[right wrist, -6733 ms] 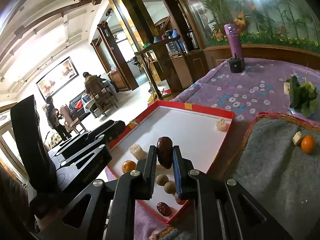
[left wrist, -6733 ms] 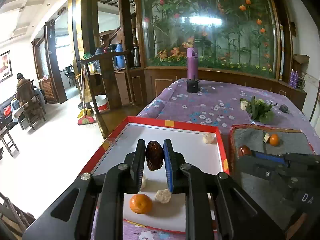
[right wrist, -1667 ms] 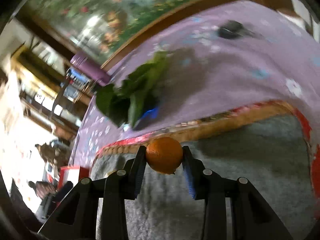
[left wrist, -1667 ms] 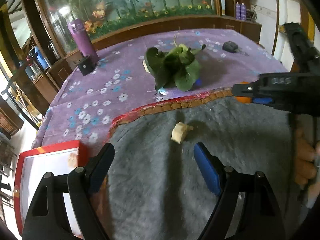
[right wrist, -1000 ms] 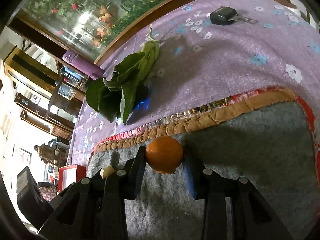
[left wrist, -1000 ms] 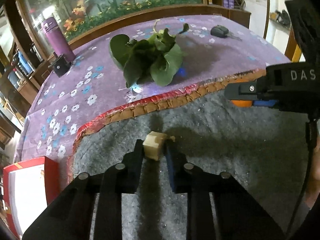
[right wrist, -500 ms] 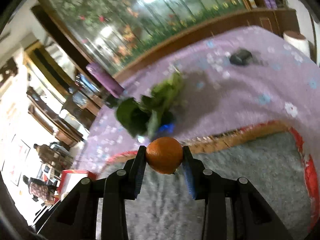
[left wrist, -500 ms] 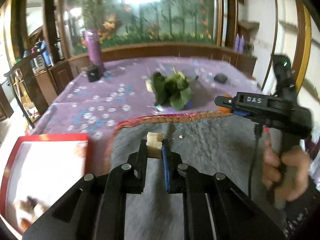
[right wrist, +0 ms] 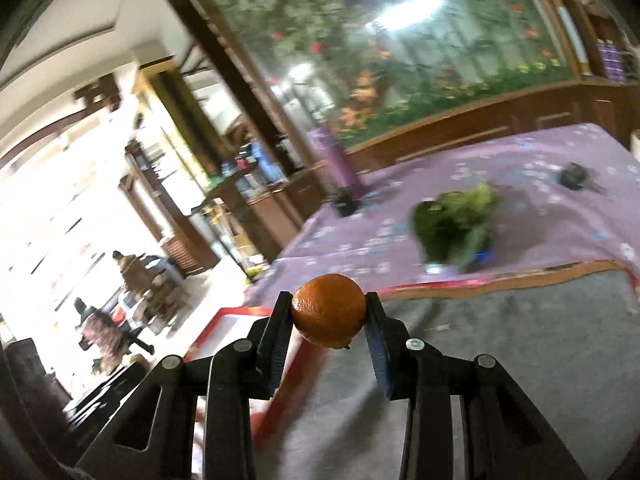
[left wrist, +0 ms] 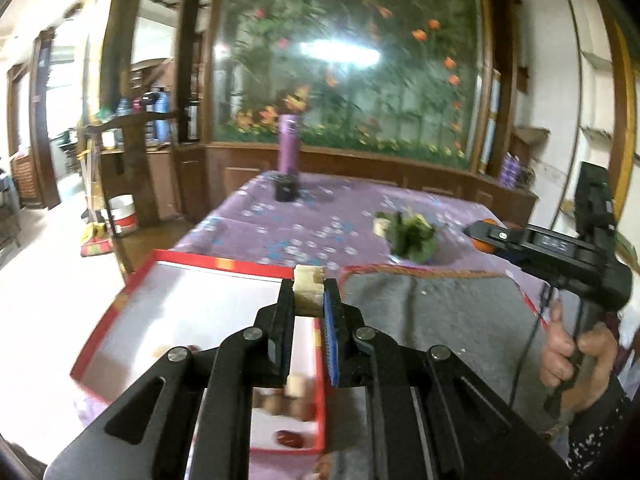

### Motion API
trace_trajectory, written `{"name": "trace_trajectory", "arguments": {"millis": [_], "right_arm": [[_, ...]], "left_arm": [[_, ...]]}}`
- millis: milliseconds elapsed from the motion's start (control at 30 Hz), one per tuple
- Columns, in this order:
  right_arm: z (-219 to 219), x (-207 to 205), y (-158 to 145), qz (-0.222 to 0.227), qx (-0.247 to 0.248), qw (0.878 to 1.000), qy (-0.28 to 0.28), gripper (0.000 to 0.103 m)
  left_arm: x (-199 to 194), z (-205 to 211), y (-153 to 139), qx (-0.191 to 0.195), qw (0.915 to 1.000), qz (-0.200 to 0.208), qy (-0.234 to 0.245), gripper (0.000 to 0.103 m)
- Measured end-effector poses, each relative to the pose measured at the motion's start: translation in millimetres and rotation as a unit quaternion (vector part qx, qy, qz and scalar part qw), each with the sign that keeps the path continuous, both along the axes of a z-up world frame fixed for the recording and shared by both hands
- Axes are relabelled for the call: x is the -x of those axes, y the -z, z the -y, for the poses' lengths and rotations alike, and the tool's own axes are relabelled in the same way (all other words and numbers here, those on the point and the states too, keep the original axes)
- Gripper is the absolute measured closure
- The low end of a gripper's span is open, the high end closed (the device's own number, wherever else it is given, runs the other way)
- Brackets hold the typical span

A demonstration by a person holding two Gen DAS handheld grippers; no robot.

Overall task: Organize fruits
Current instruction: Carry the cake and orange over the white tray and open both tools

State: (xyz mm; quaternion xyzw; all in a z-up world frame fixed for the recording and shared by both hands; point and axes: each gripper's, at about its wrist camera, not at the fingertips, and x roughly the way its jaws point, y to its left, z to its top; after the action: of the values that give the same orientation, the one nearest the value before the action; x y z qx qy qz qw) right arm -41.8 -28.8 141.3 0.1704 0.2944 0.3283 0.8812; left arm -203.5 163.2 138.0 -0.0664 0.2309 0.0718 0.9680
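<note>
My left gripper [left wrist: 308, 296] is shut on a pale cream fruit chunk [left wrist: 307, 289] and holds it in the air over the right edge of the red-rimmed white tray [left wrist: 132, 280]. Several small fruits lie blurred at the tray's near end [left wrist: 288, 436]. My right gripper [right wrist: 328, 316] is shut on an orange [right wrist: 329, 315] and holds it above the grey mat [right wrist: 500, 340], near the tray's red corner [right wrist: 236, 312]. The right gripper also shows in the left wrist view [left wrist: 486, 236], with the orange at its tip.
The grey mat [left wrist: 432, 308] lies right of the tray on a purple flowered tablecloth [left wrist: 312, 224]. Leafy greens [left wrist: 412, 236] sit behind the mat. A purple bottle [left wrist: 289, 152] and a black cup [left wrist: 285, 190] stand at the far edge. A dark key fob [right wrist: 574, 174] lies far right.
Both grippers have lifted off the grey mat and swung left toward the tray, the left still holding the cream chunk and the right still holding the orange.
</note>
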Motion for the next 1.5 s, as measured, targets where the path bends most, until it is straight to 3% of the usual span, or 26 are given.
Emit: {"name": "trace_trajectory", "arguments": {"millis": [300,733,1033,1300,1500], "right_arm": [[-70.8,57.8,-18.6,0.033,0.008,0.996,-0.086,0.067],[-143.3,93.2,26.8,-0.005,0.065,0.983,-0.172,0.067],[-164.3,100.6,50.6,-0.03,0.082,0.978,-0.191,0.067],[-180.6,83.0,75.6,-0.077,0.1,0.976,-0.178,0.067],[-191.1,71.9,84.4,-0.077,0.116,0.976,-0.167,0.067]], "left_arm": [[28.9,-54.4,0.5,0.015,0.997,0.031,-0.07,0.092],[30.8,-85.8,38.6,0.041,0.9939,-0.005,-0.102,0.092],[25.6,-86.6,58.4,0.042,0.9936,-0.036,-0.099,0.092],[21.0,-95.7,76.1,0.048,0.9911,-0.062,-0.107,0.092],[12.4,-100.5,83.6,0.046,0.9899,-0.077,-0.109,0.092]]}}
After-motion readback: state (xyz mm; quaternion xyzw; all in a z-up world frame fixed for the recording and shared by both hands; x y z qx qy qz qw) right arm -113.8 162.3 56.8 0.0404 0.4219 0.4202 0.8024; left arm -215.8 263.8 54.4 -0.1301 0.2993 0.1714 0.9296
